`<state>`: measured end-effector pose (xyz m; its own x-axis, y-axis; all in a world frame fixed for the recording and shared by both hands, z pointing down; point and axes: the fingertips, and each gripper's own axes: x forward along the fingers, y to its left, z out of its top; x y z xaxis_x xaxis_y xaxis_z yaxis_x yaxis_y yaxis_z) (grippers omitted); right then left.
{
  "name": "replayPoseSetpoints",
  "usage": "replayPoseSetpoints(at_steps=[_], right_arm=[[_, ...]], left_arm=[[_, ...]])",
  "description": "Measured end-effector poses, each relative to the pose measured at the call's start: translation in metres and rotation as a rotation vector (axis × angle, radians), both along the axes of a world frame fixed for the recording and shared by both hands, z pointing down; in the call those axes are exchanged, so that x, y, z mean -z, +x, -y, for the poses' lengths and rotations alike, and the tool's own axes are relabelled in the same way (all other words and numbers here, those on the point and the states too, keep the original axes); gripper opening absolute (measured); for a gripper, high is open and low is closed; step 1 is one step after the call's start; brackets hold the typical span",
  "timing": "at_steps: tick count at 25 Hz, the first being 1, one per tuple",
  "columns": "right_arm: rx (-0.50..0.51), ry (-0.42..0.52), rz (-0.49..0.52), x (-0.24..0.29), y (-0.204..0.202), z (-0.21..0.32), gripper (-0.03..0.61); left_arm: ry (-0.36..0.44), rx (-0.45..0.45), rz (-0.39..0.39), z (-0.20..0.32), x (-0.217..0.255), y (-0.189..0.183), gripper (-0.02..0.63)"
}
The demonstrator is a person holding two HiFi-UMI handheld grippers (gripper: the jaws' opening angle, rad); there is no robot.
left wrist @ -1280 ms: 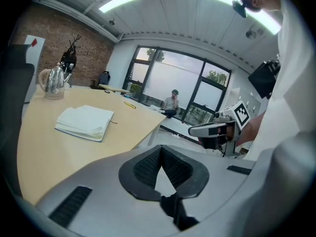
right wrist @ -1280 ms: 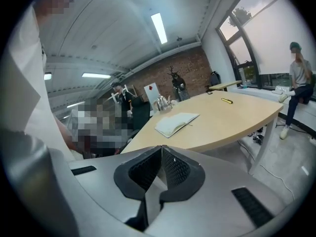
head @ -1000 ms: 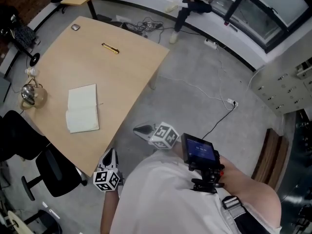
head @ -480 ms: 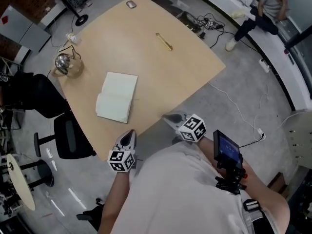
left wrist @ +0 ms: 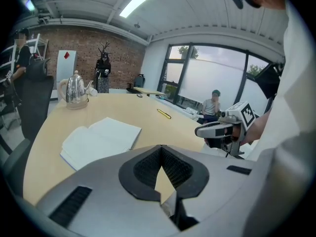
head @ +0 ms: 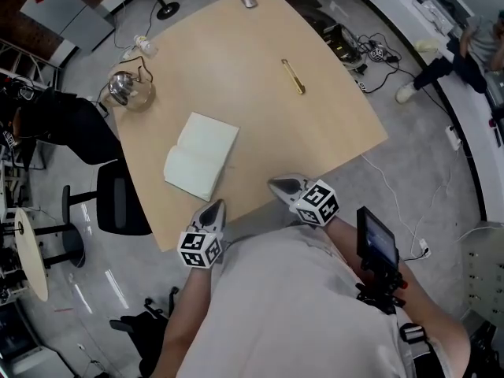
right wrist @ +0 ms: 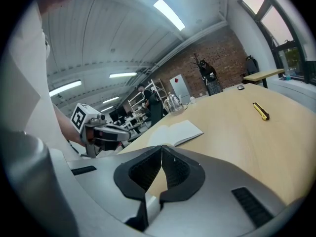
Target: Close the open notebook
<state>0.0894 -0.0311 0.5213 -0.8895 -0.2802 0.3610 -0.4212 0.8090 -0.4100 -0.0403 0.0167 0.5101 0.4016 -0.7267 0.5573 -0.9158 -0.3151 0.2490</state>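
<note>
Grippers sit nearest: the left gripper [head: 214,207] and right gripper [head: 279,185] hover at the near edge of the table [head: 260,116], each clenched tight with nothing between its jaws. Just beyond them the notebook [head: 201,156] lies open and flat on the table. Neither gripper touches it, and the left is the nearer of the 2. Farther off are a yellow pen [head: 294,76], a kettle [head: 126,87] by the left edge and a mouse [head: 249,1] at the far end, all well apart from the notebook.

Closing looks not yet begun. With jaws this tight, a tip shoved at a cover would likely slide the notebook across the smooth top instead of folding it. Catching only a few loose pages could crease them and leave the cover lying open.
</note>
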Motion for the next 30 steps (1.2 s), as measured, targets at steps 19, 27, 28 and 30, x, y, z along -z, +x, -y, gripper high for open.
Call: replayPoseSetpoints(at_steps=[19,27,28,30], right_arm=[[0.107,0.001,-0.082,-0.009,-0.039,0.023,0.014],[0.232,0.035,-0.179,-0.021,-0.082,0.022,0.015],[0.257,0.060,-0.207,-0.023,-0.085,0.021,0.015],[0.337,0.159,-0.296,-0.028,-0.091,0.021,0.015]], left_arm=[[-0.003,0.105,-0.032,-0.005,-0.003,-0.031,0.005],[-0.013,0.200,-0.083,-0.022,-0.020,-0.057,0.005],[-0.015,0.206,-0.089,-0.023,-0.022,-0.058,0.005],[-0.017,0.218,-0.097,-0.024,-0.023,-0.059,0.005]])
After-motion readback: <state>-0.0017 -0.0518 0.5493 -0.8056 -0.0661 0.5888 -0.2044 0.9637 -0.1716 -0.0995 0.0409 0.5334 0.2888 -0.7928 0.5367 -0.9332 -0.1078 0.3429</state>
